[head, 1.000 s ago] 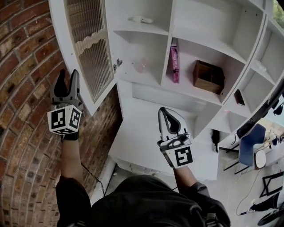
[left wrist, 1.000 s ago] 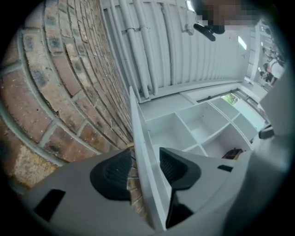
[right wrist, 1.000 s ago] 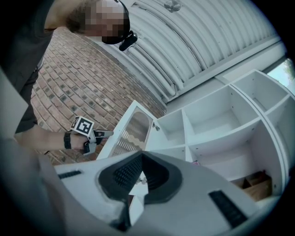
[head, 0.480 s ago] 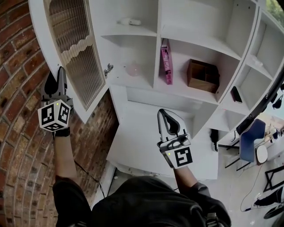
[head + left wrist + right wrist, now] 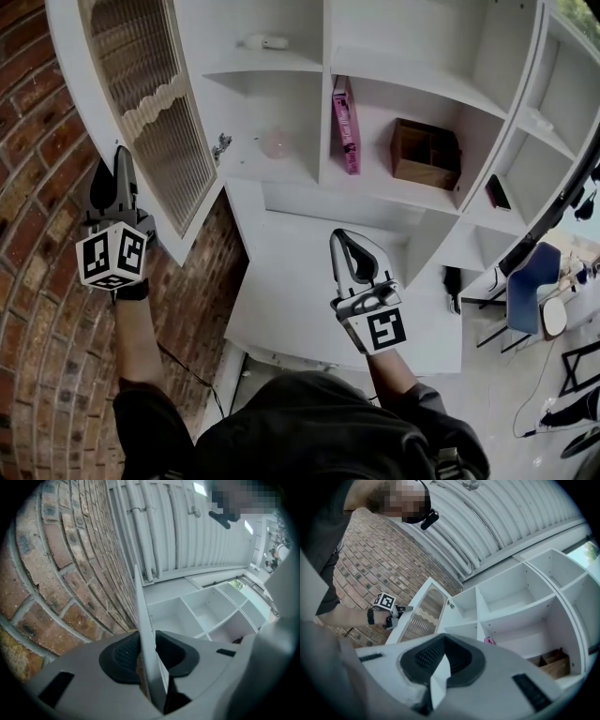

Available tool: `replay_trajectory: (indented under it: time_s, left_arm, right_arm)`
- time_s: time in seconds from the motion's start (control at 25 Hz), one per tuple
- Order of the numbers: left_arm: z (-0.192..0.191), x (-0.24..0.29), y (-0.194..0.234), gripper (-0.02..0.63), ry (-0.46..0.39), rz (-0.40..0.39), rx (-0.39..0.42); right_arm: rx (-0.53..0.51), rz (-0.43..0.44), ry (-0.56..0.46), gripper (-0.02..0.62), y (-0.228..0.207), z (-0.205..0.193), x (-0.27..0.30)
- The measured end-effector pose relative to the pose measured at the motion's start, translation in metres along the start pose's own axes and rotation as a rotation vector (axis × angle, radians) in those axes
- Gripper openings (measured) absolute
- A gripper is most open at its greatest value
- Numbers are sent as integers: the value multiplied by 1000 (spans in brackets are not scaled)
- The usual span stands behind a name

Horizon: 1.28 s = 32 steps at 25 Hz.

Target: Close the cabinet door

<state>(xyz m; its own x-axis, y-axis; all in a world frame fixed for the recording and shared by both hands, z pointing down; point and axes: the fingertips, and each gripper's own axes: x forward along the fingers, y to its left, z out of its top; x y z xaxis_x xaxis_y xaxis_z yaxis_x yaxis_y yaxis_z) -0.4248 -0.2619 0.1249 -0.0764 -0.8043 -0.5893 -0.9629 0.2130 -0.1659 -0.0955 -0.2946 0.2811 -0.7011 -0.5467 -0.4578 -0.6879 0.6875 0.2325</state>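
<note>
The white cabinet door (image 5: 150, 103) with ribbed glass stands swung open at the upper left, next to the brick wall. My left gripper (image 5: 117, 155) is at the door's outer edge. In the left gripper view that thin white edge (image 5: 140, 602) runs between the black pads, and the left gripper (image 5: 146, 648) has just been closing onto it; both pads now lie against the panel. My right gripper (image 5: 342, 236) hovers in front of the lower shelves, shut and holding nothing. The right gripper view shows the right gripper (image 5: 443, 641), the open door (image 5: 424, 611) and the left gripper (image 5: 405, 609) at its edge.
A brick wall (image 5: 37, 206) lies close behind the door. The white shelf unit (image 5: 309, 66) holds a pink book (image 5: 342, 127), a brown wooden box (image 5: 424, 152), a small white object (image 5: 265, 41) and a dark flat item (image 5: 499, 192). A blue chair (image 5: 530, 300) stands at the right.
The left gripper's jaws have narrowed from wide apart to closed on the door's edge, and it has shifted slightly left in the view. The right gripper has hardly moved.
</note>
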Motion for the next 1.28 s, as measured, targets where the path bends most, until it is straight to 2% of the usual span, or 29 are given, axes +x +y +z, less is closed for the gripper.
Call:
replay_trajectory:
  time_s: [0.36,0.6,1.0,1.28]
  left_arm:
    - [9,-1,-48,72,-33,-33,-59]
    - [13,1,-73,72,-46,-24,-79]
    - [15,6,-108,95,-54,-50,-55]
    - [15,12,-132,114,-50,-74,-5]
  right_arm:
    - [-14,-27,7,0,-6,0,-5]
    - [-28,-45,13,0,-14,2,-10]
    - [-34,-69,16,0,-28,3,-18]
    - [-33,-89,18,0,-39,1,-26]
